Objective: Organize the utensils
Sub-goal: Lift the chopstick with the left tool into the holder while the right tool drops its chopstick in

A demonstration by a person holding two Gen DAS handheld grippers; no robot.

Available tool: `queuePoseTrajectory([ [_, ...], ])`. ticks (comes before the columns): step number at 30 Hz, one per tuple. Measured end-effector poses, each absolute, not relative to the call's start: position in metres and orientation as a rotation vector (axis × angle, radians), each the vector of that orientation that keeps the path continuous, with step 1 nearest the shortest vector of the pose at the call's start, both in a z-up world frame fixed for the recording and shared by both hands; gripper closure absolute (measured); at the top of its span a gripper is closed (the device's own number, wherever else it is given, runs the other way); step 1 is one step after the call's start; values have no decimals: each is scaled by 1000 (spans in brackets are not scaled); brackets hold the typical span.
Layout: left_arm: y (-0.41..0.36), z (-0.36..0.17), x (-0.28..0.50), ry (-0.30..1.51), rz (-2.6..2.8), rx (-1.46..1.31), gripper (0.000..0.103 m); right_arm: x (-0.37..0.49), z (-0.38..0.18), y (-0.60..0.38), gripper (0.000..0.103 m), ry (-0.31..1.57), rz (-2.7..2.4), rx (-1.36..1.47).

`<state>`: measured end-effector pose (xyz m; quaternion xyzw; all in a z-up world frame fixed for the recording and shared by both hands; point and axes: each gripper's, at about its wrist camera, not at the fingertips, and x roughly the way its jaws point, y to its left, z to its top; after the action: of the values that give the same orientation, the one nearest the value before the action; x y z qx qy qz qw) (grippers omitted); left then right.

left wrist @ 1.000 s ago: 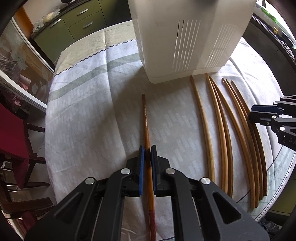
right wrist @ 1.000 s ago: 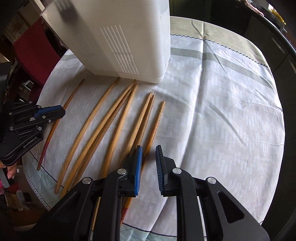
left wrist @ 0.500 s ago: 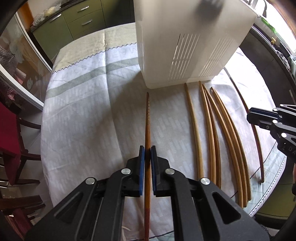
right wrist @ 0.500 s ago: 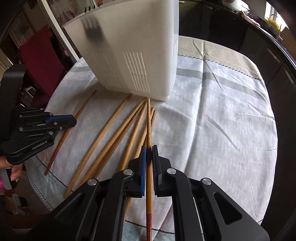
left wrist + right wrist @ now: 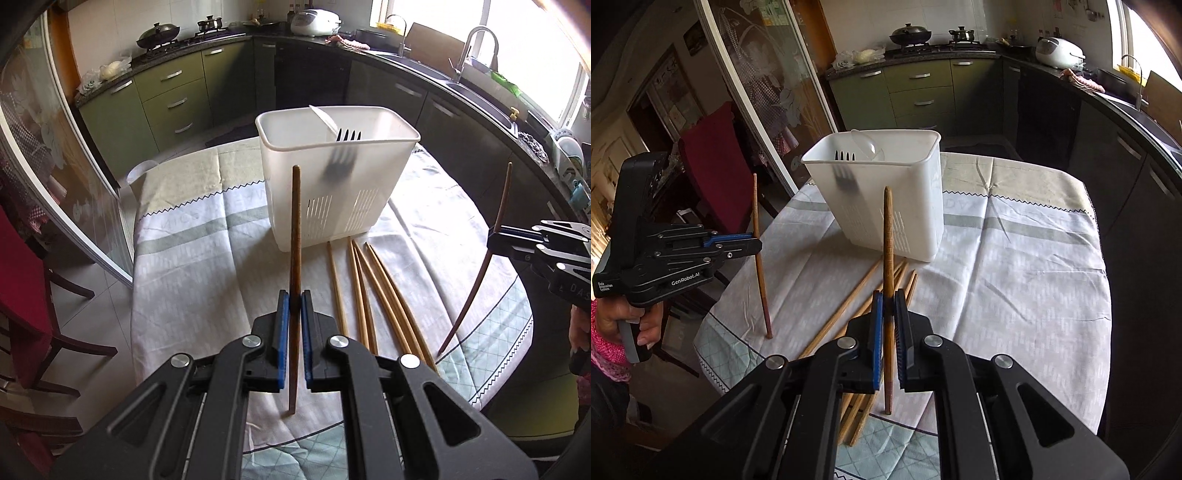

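Above the tablecloth (image 5: pixel 207 266), both tongs (image 5: pixel 291 306) (image 5: pixel 888 306) have lifted their clamped chopsticks (image 5: pixel 295 229) (image 5: pixel 887 236).

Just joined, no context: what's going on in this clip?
A person is sorting chopsticks into a white utensil holder on the table. Each claw is shut on one chopstick lifted clear of the cloth: the left claw holds a dark one, the right claw a lighter one. Five loose chopsticks lie beside the holder, which contains a fork.

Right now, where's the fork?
The fork stands tines-up inside the white caddy at the table's middle, beside a clear spoon, in both wrist views.
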<state>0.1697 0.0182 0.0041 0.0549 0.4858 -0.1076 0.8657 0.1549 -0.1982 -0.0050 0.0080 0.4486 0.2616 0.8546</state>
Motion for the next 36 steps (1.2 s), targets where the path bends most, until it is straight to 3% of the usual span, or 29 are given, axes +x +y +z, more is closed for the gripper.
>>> queuePoseTrajectory([
  [20,20,46,164,948,-259,88,96,150,40,-198,96,852,589,20],
  [36,10,178,191,733,-244,78,96,195,174,-198,96,566,588,111],
])
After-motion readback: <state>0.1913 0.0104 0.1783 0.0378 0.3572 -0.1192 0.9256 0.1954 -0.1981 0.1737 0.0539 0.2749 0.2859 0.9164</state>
